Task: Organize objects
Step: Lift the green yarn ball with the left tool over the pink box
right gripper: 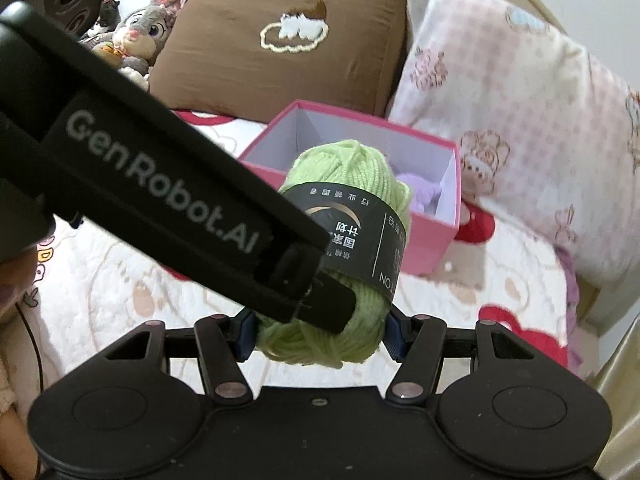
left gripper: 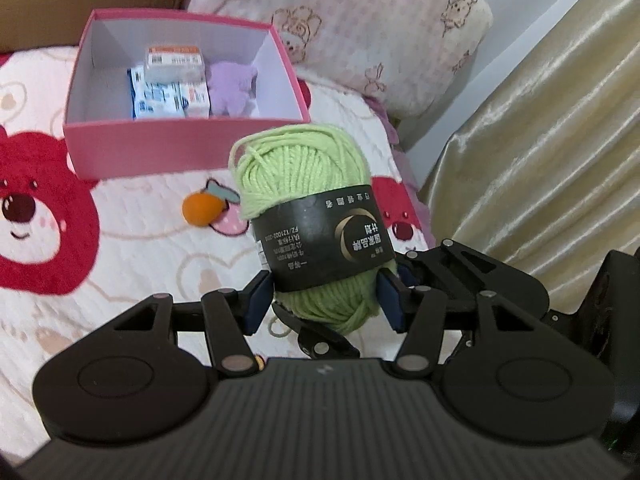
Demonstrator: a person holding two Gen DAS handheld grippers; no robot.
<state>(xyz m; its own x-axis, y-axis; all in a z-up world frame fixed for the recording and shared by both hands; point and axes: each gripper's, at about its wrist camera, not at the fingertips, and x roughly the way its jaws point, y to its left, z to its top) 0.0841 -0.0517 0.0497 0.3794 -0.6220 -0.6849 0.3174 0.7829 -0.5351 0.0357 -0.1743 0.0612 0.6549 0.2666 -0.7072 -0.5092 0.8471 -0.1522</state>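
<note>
Nearest to me, both grippers are clamped on the same skein of green yarn (left gripper: 308,216). The left gripper (left gripper: 324,300) presses its blue pads on the low end of the skein, under the black paper band (left gripper: 324,248). The right gripper (right gripper: 320,334) pinches that same end from the other side, and the skein hangs in the air above the bed (left gripper: 132,264).

The yarn is soft, so I think the pads can sink in and the skein may slide out, or the band may slip off. If the two hands pull apart, loose strands may catch.

Farther on the bed lies a small orange felt fruit (left gripper: 200,208). Beyond it the pink box (left gripper: 160,152) already holds small packets (left gripper: 168,88) and a purple plush (left gripper: 230,88), so the free room looks tight. A careless drop may hit the rim.
</note>
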